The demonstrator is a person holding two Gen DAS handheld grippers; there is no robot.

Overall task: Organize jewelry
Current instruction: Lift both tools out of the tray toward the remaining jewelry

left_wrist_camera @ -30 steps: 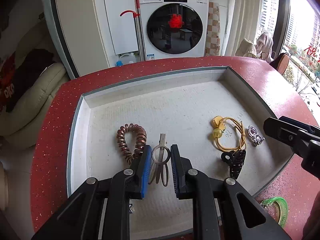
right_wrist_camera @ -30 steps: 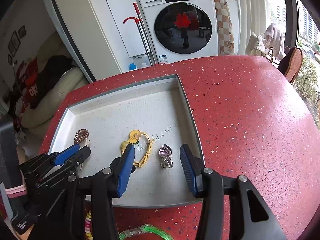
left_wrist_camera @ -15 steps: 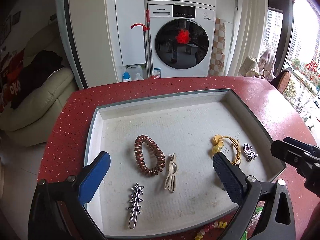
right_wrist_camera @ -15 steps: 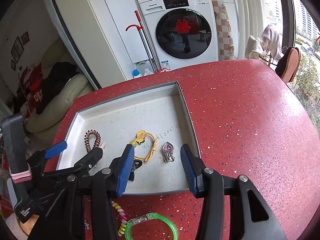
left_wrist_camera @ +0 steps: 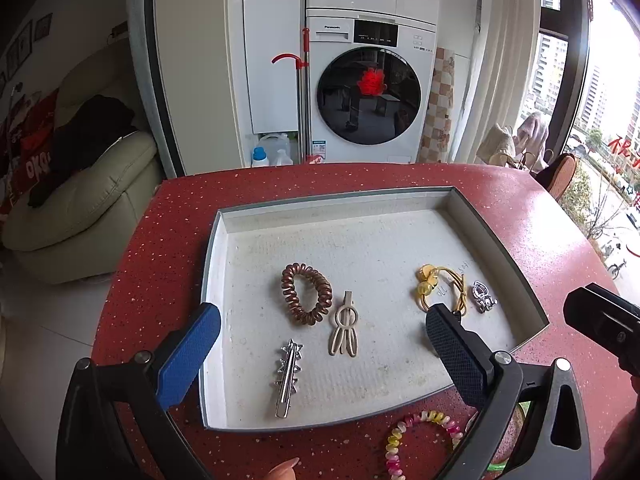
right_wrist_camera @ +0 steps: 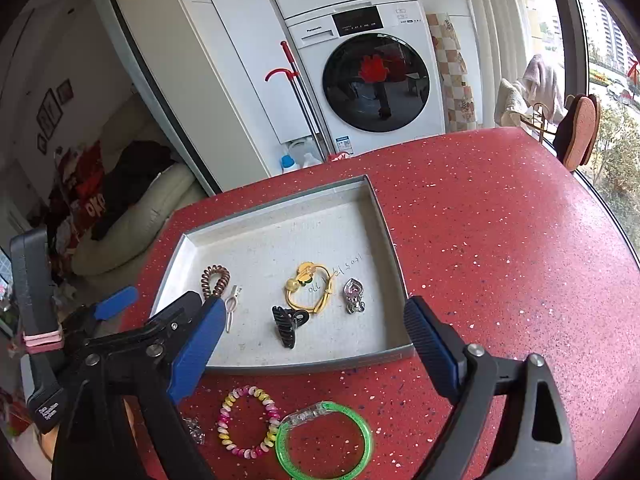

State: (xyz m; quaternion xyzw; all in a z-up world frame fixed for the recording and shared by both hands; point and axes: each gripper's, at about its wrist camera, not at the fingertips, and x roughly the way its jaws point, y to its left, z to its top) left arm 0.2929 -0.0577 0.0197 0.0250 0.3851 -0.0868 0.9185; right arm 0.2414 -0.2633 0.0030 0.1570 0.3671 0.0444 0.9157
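Since the left gripper (left_wrist_camera: pixel 322 336) has its right finger (left_wrist_camera: pixel 456 354) parked over the tray's near right part, the black claw clip (right_wrist_camera: pixel 289 325) is totally hidden in the left wrist view; you only get it from the right wrist camera, lying in the tray just below the yellow hair tie (right_wrist_camera: pixel 308 292). Flip side: the silver star clip (left_wrist_camera: pixel 287 374) near the tray's front edge shows only in the left view, because the left gripper's body (right_wrist_camera: pixel 132 340) blocks that corner in the other one. The green bangle (right_wrist_camera: pixel 325 438) is whole in the right view but just a sliver behind the finger in the left. Some small silvery thing on the table by the pastel coil bracelet (right_wrist_camera: pixel 249 421) is too cut off to name.

Both views agree on the grey tray (left_wrist_camera: pixel 496 240) sitting on the red speckled table (right_wrist_camera: pixel 500 240), holding the brown coil hair tie (left_wrist_camera: pixel 306 294), the beige clip (left_wrist_camera: pixel 344 330) just beside it, the yellow tie and the silver heart charm (left_wrist_camera: pixel 483 297) on the right.

Left gripper is spread wide, nothing between its pads, tilted down over the tray's front. Right gripper (right_wrist_camera: pixel 314 348) is opening, nothing gripped, angled down over the tray's near edge. A fingertip (left_wrist_camera: pixel 283 470) pokes in at the bottom of the left view.
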